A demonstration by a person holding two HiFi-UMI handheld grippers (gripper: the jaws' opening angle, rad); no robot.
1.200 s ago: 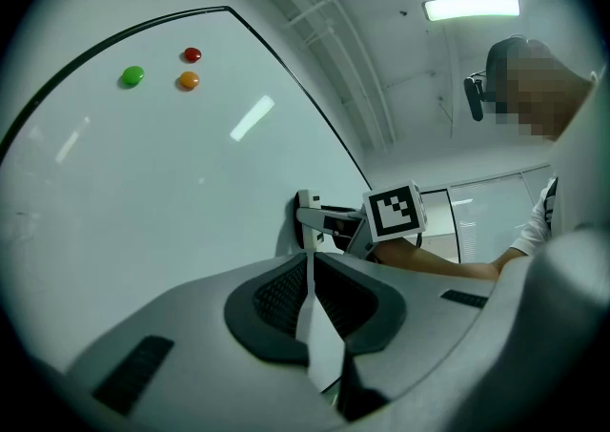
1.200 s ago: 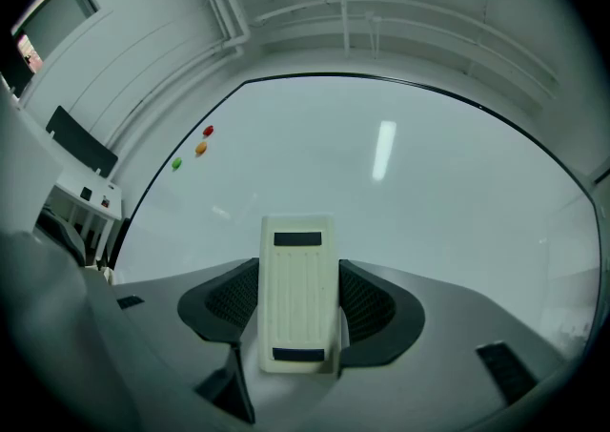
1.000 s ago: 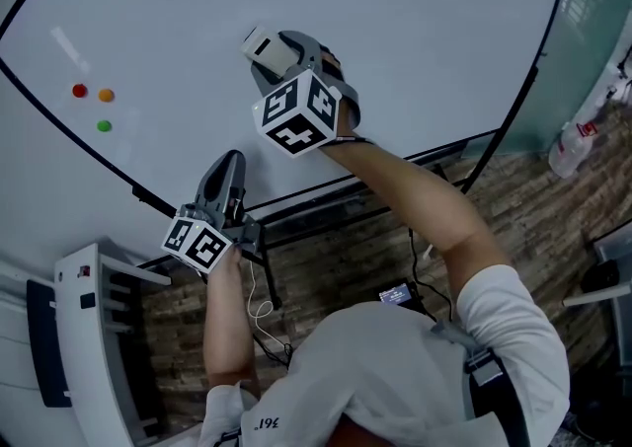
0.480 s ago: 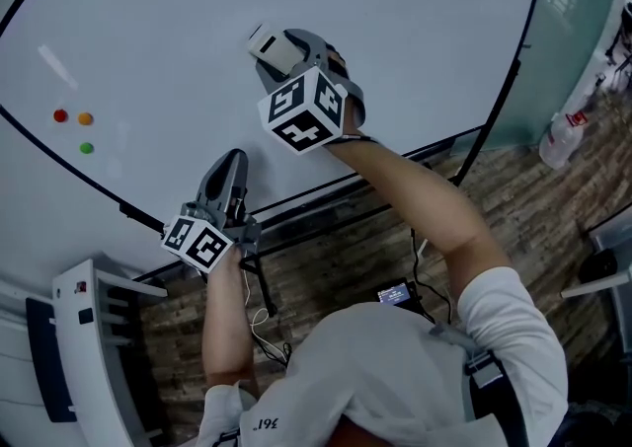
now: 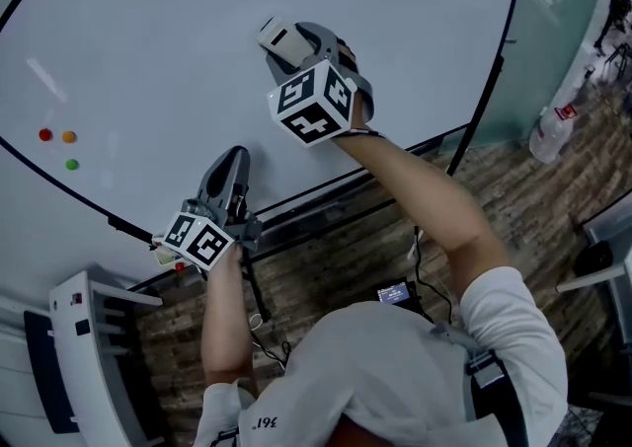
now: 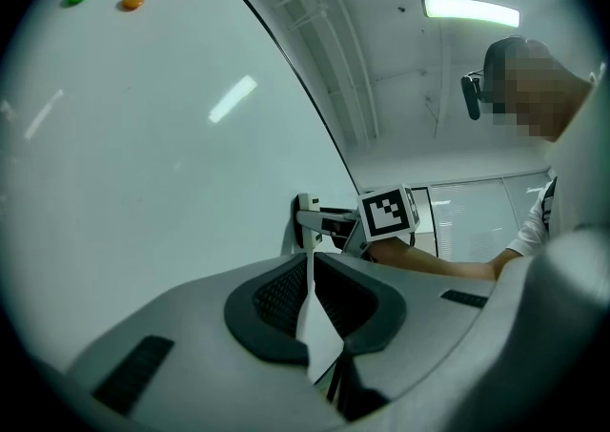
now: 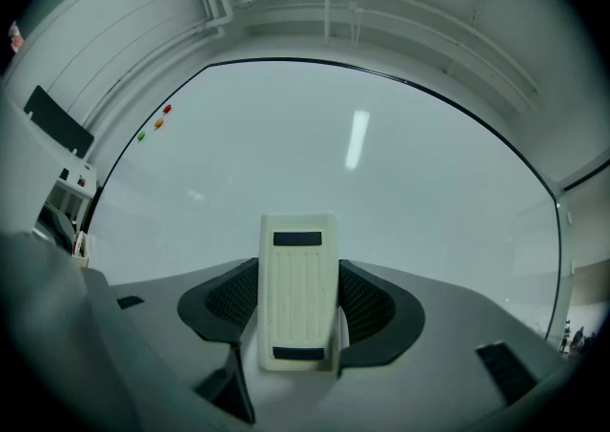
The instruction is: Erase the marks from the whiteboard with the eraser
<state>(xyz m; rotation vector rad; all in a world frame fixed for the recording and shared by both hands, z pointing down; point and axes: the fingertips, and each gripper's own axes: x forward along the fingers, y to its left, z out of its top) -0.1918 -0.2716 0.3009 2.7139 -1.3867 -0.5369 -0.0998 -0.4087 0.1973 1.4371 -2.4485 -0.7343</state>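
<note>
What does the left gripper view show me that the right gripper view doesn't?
Only the left gripper view: the right gripper from the side, holding the eraser at the whiteboard, plus a ceiling lamp. Only the right gripper view: the eraser's ribbed back, clamped between its tongs. Both: the whiteboard and three coloured magnets; no marks visible in either.

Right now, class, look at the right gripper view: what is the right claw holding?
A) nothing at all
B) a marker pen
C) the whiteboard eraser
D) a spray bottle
C: the right claw is shut on the cream eraser, one jaw pressing each long side, with the whiteboard straight ahead of it.
</note>
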